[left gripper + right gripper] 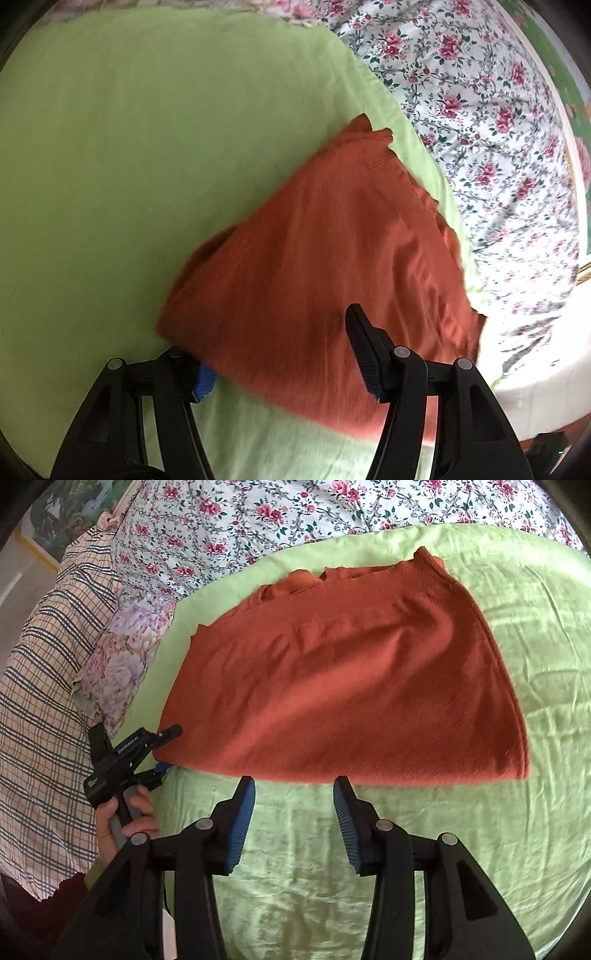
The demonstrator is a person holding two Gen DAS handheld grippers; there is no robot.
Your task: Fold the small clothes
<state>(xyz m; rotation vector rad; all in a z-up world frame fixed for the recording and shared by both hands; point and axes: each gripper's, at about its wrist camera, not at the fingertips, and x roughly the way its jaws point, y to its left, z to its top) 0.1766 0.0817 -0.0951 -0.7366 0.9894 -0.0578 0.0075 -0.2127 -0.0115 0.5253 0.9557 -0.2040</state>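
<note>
Lying across the centre of both views, a folded rust-orange garment (343, 679) is spread on a light green sheet (517, 830), with a floral bedspread (258, 513) along the upper edge of the right wrist view and a checked cloth (40, 686) at its left.

The fold could be dragged open if the left gripper (280, 354), whose jaws straddle the garment's lower corner at the bottom of its view, were pulled away; whether cloth is pinched there cannot be told.

The green sheet could be bunched beneath the garment if it were caught too.

The right gripper (293, 812) is held parted and empty just below the folded edge.

No containers are seen.
</note>
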